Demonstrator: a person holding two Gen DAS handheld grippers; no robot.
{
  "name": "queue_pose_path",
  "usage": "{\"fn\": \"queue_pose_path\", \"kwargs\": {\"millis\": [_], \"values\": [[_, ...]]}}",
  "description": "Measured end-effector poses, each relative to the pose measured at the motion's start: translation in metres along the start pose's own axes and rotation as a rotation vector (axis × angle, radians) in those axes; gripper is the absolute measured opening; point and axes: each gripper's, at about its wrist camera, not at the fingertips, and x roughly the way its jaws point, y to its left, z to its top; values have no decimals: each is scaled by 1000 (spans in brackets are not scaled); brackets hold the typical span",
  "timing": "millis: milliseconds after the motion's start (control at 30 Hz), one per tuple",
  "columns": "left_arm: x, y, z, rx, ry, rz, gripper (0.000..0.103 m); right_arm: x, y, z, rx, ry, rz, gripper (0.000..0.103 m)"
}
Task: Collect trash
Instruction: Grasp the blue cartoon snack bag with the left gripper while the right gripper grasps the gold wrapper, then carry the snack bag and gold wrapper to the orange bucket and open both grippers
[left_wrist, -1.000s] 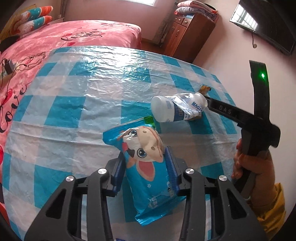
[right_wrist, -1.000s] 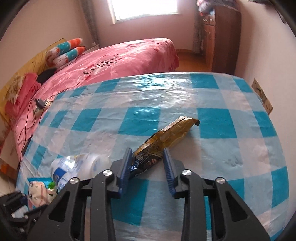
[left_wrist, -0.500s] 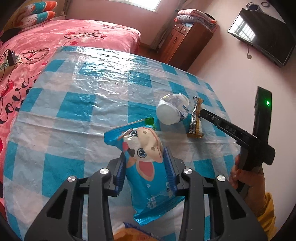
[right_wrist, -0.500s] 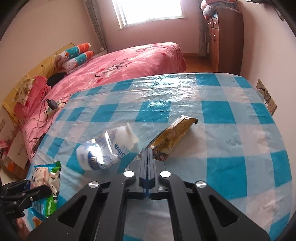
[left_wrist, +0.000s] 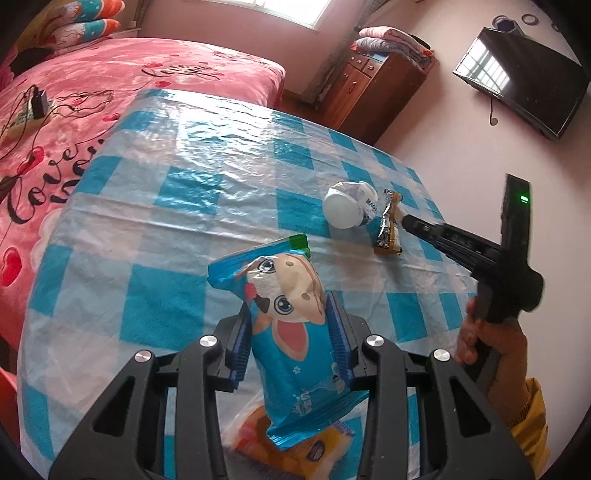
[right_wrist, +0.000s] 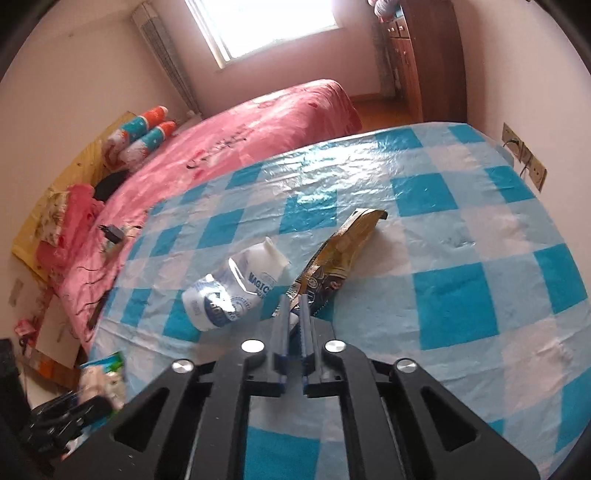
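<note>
Nearest in the left wrist view: left gripper (left_wrist: 291, 332) clamped on a blue foil snack bag printed w/ a cartoon dog (left_wrist: 291, 325), bag upright between the blue pads, lifted clear of the blue-and-white check plastic tablecloth (left_wrist: 221, 155); an orange-printed packet (left_wrist: 291, 446) lies under it at the near edge.

Right wrist view, near: right gripper (right_wrist: 293, 314), jaws just been parting again, a narrow gap now; the near tip of the gold-and-black crinkled foil wrapper (right_wrist: 340, 254) sits in that gap; can't tell if the pads actually bite on it, looks loose.

Key relation: wrapper's long axis runs from the right gripper's tips away to the far right, nearly in line w/ the fingers, so they meet it end-on; its far end rests on the cloth. Right hand is right at it; left hand is well apart and already loaded, so the right is the one to take it.

Just left of the wrapper, touching or nearly so: crushed white plastic bottle w/ blue label (right_wrist: 236, 288), on its side.

Far: pink bedspread (right_wrist: 258, 122) beyond the table.
</note>
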Motion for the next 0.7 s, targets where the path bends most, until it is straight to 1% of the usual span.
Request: {"fn": "queue_pose_path", "kwargs": {"millis": [33,67,167,233,267,300,367,467,500,533,600,633,667,700], "values": [[-2,2,-1,-2,0,2,40,7,1,0,13,12,-19,46],[-4,4,-3,-2,1,6,40,11,1,0,18,15,-20,49],[-9,9,-5,-5,-5,17,39,21,7,3,4,2,-60,49],[-13,13,-5,-7,-12,16,33,26,10,6,-14,-8,-80,49],[-15,14,-5,-8,-15,14,33,28,12,6,-29,-10,-94,48],[-16,16,-5,-10,-18,11,32,30,15,7,-52,-12,-120,39],[-19,16,-4,-8,-27,-2,31,32,18,6,-95,-13,-147,37],[-17,13,-5,4,-23,-4,30,31,19,3,-117,-12,-141,30],[-16,13,-5,3,-17,-7,30,30,19,2,-123,-13,-139,23],[-15,12,-5,2,-14,-13,30,28,19,1,-129,-14,-133,20],[-14,11,-6,12,-4,-24,32,24,18,-4,-134,-15,-128,20],[-13,9,-7,19,6,-21,39,21,17,-6,-136,-15,-122,19],[-12,8,-7,23,14,-20,44,18,16,-8,-136,-17,-114,18],[-10,7,-7,27,20,-20,53,15,15,-10,-137,-21,-106,16]]}}
